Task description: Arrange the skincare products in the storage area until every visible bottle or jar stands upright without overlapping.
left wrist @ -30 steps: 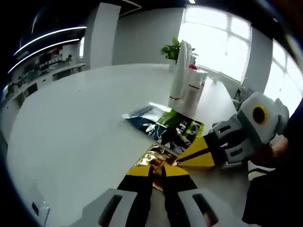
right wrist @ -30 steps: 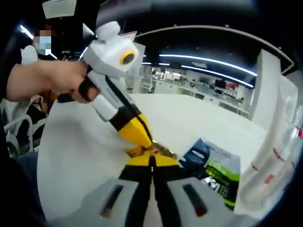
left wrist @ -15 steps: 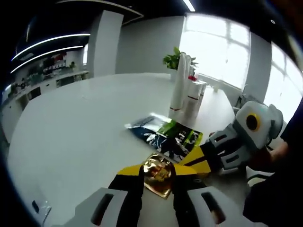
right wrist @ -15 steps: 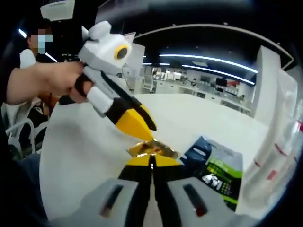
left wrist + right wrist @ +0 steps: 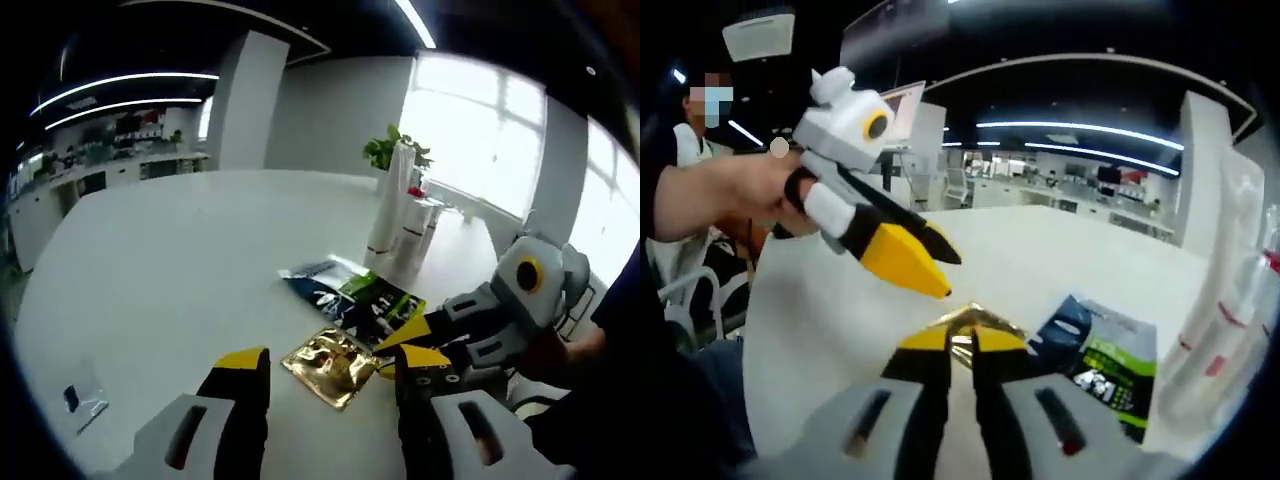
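Observation:
A gold foil sachet [image 5: 332, 366] lies on the white table [image 5: 170, 270]. My left gripper [image 5: 333, 358] stands open, its jaws spread wide on either side of the sachet and clear of it. My right gripper [image 5: 402, 342] comes in from the right and pinches the sachet's right edge. In the right gripper view my right gripper [image 5: 962, 338] is shut on the gold sachet [image 5: 966, 318]. There a person's hand holds the left gripper [image 5: 930, 272] above and to the left of the sachet. A dark blue and green sachet [image 5: 358, 298] lies flat just behind.
Tall white tubes [image 5: 395, 215] stand upright behind the sachets, with a green plant [image 5: 395, 150] further back. In the right gripper view, pale packaging [image 5: 1225, 320] rises at the right, beside the dark sachet [image 5: 1102, 355]. A small scrap [image 5: 80, 400] lies at the table's left.
My left gripper has opened, let go of the gold sachet and drawn back from it. The right gripper has stayed shut on the sachet's edge.

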Tool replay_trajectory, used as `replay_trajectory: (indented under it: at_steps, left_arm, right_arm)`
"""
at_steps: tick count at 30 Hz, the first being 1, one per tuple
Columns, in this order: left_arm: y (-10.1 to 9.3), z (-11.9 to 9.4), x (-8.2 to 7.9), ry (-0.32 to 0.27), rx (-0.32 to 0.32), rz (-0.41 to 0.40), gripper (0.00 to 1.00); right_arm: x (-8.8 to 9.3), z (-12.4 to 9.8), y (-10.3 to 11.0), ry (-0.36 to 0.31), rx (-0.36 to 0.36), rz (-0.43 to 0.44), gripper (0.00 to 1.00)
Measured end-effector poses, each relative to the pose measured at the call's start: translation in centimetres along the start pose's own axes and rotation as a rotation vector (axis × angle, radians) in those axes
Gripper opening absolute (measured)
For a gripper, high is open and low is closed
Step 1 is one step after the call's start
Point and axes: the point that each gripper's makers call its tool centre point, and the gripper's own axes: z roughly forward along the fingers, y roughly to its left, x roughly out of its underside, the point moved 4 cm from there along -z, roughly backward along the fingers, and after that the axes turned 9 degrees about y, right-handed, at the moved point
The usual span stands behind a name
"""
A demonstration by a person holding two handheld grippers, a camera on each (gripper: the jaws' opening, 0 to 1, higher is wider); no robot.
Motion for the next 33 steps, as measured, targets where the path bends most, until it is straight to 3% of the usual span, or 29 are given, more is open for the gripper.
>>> replay_trajectory:
  at_steps: [9, 16, 22, 24, 26, 27, 29, 33]
  left_arm:
    - [-0.4, -2.2, 2.7, -0.043, -0.007, -0.091, 0.51]
    - [-0.5, -4.0, 4.0, -0.072, -0.037, -0.129, 0.52]
    - [-1.3, -4.7, 4.6, -0.088, -0.04, -0.109, 0.53]
    - [-1.6, -4.9, 4.8, -0.083, -0.033, -0.108, 0.61]
    - [-1.6, -5.0, 4.6, -0.123, -0.063, -0.098, 0.83]
    - [-1.7, -5.1, 4.5, -0.145, -0.077, -0.076, 0.85]
    - [-1.6, -5.4, 4.8, -0.136, -0.085, -0.09, 0.78]
    - [-1.2, -5.6, 5.5, -0.139, -0.099, -0.116, 0.81]
  right_arm:
    - [-0.9, -0.5, 0.9, -0.061, -0.051, 0.042, 0.25]
    - [-0.7, -0.5, 1.5, -0.052, -0.067, 0.041, 0.28]
    - [-0.7, -0.6, 1.5, -0.05, -0.071, 0.024, 0.29]
    - [-0.8, -0.8, 1.3, -0.058, -0.069, 0.033, 0.29]
    - [-0.8, -0.8, 1.3, -0.055, -0.068, 0.031, 0.3]
    - [-0.7, -0.8, 1.3, -0.051, -0.069, 0.027, 0.3]
    - [-0.6, -0.8, 1.3, -0.046, -0.073, 0.025, 0.32]
    - [-0.6, -0.9, 1.5, -0.047, -0.078, 0.019, 0.34]
